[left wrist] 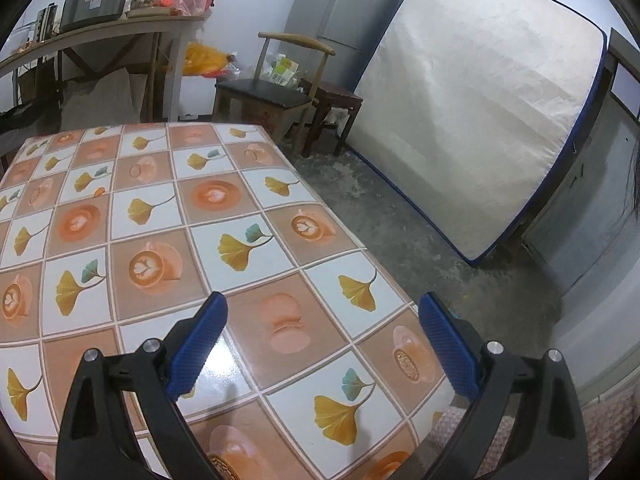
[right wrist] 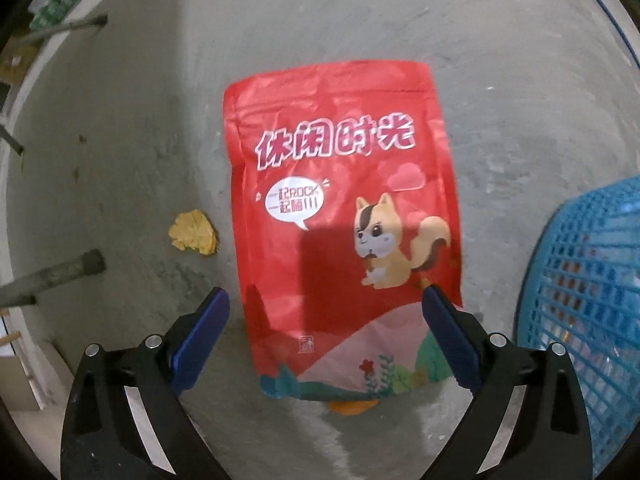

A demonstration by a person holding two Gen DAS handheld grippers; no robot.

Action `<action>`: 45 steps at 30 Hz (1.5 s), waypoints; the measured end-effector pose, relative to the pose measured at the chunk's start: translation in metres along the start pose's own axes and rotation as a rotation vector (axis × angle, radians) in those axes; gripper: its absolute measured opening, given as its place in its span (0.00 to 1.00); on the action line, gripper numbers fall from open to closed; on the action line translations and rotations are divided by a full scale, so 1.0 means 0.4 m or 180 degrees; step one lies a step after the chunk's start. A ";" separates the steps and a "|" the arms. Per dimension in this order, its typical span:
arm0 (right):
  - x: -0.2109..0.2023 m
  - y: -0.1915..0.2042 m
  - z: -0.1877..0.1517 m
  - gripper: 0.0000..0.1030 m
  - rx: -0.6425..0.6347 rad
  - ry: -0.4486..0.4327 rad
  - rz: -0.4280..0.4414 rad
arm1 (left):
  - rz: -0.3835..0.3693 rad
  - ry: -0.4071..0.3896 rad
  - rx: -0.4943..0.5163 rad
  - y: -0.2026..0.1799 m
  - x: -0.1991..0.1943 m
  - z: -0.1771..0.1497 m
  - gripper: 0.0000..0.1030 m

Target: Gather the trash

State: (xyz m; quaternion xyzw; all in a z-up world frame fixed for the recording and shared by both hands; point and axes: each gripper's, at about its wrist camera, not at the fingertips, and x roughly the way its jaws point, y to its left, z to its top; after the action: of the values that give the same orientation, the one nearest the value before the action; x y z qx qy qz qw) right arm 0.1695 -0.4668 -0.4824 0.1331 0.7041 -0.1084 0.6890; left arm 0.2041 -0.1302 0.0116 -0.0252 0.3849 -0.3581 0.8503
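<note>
- A lived-in home, used partly for storage.
- A bench under a glossy leaf-and-coffee-cup patterned cloth [left wrist: 192,216].
- A grey fridge [left wrist: 344,12], a wooden black-seated chair [left wrist: 276,88].
- A white quilted mattress [left wrist: 480,120] stands against the wall on the bare concrete floor [right wrist: 140,140].

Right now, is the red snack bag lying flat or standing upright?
Lying flat: the red snack bag rests face-up on the concrete floor.

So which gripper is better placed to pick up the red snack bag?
Right. The right gripper is open over the red snack bag on the floor, beside the blue basket. The left gripper is open over the table.
</note>
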 end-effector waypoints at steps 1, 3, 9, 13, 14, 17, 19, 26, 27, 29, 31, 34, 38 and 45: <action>0.010 0.002 0.001 0.90 -0.0010 0.0026 -0.0009 | 0.0002 0.0014 -0.0004 0.000 0.003 0.000 0.91; 0.031 0.000 -0.003 0.90 -0.0011 0.0106 -0.0030 | 0.0009 0.0042 0.0000 0.000 0.009 0.001 0.91; 0.111 0.004 -0.023 0.93 -0.0065 0.0261 -0.0131 | 0.0033 0.0039 0.0056 -0.001 0.011 0.006 0.91; 0.120 0.012 -0.029 0.93 -0.0092 0.0238 -0.0131 | 0.0035 0.0043 0.0052 -0.001 0.012 0.006 0.91; 0.122 0.013 -0.029 0.92 -0.0093 0.0236 -0.0136 | 0.0036 0.0048 0.0049 -0.001 0.012 0.007 0.91; 0.105 0.009 -0.031 0.84 -0.0067 0.0200 -0.0175 | 0.0034 0.0044 0.0049 -0.001 0.011 0.007 0.91; 0.098 -0.005 -0.025 0.77 -0.0018 0.0179 -0.0175 | 0.0029 0.0040 0.0047 0.000 0.010 0.008 0.91; 0.051 -0.042 -0.019 0.30 0.0100 0.0140 -0.0177 | 0.0013 0.0034 -0.0033 0.013 0.010 0.008 0.91; 0.050 -0.041 -0.016 0.25 0.0089 0.0153 -0.0175 | 0.0013 0.0030 -0.0035 0.015 0.010 0.007 0.91; 0.049 -0.040 -0.010 0.22 0.0055 0.0174 -0.0230 | 0.0009 0.0012 -0.0037 0.017 0.005 0.006 0.91; 0.047 -0.036 -0.002 0.00 0.0027 0.0199 -0.0245 | 0.0014 -0.0004 -0.0038 0.020 0.001 0.003 0.91; 0.050 -0.024 -0.001 0.00 0.0026 0.0162 -0.0272 | 0.0020 -0.0029 -0.0045 0.024 -0.005 0.001 0.91; 0.018 -0.039 -0.042 0.00 0.0204 0.0038 -0.0075 | 0.0028 -0.0039 -0.0058 0.033 -0.009 0.000 0.91; -0.059 -0.037 -0.217 0.52 0.0738 -0.0340 0.0446 | -0.0036 -0.0045 -0.0136 0.047 0.002 -0.002 0.91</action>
State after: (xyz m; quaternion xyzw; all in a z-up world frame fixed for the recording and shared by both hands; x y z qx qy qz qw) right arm 0.0831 -0.4526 -0.4570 0.2546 0.6382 -0.1476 0.7115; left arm 0.2150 -0.1164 0.0045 -0.0481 0.3862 -0.3545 0.8502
